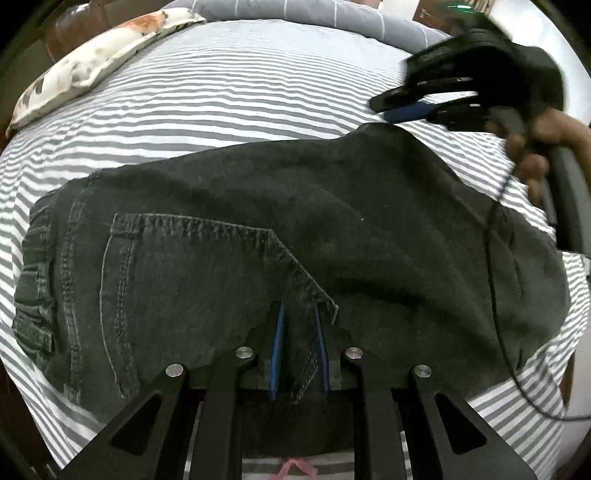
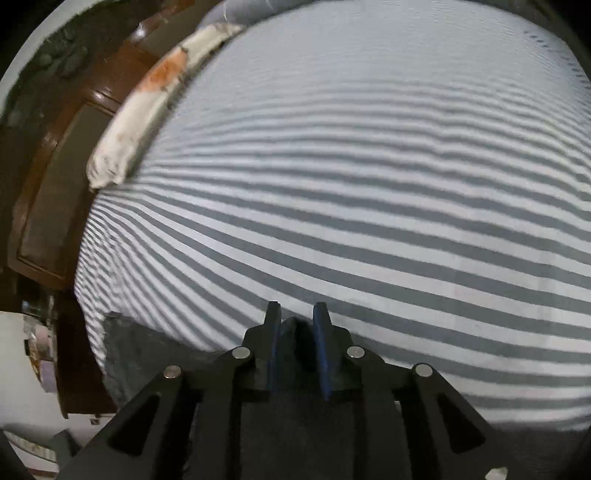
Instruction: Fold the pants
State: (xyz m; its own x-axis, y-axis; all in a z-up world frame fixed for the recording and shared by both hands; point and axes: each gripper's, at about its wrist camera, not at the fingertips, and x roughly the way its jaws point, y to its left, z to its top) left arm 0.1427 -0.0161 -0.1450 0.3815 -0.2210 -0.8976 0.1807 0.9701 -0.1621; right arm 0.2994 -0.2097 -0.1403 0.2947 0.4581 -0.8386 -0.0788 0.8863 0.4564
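Note:
Dark grey jeans [image 1: 258,229] lie spread on a grey-and-white striped bed, back pocket up, waistband at the left. My left gripper [image 1: 299,314] is shut on a fold of the jeans near the pocket's corner. My right gripper [image 2: 298,314] is shut on a dark edge of the jeans [image 2: 147,354], which hangs below and to its left. In the left wrist view the right gripper [image 1: 413,107] shows at the jeans' far right corner, held by a hand [image 1: 535,147].
The striped bedsheet [image 2: 369,203] fills the space ahead. A patterned pillow [image 1: 92,66] lies at the far left by a brown wooden headboard [image 2: 55,166]. A grey striped bolster [image 1: 332,14] lies along the far edge. A cable [image 1: 517,387] trails at the right.

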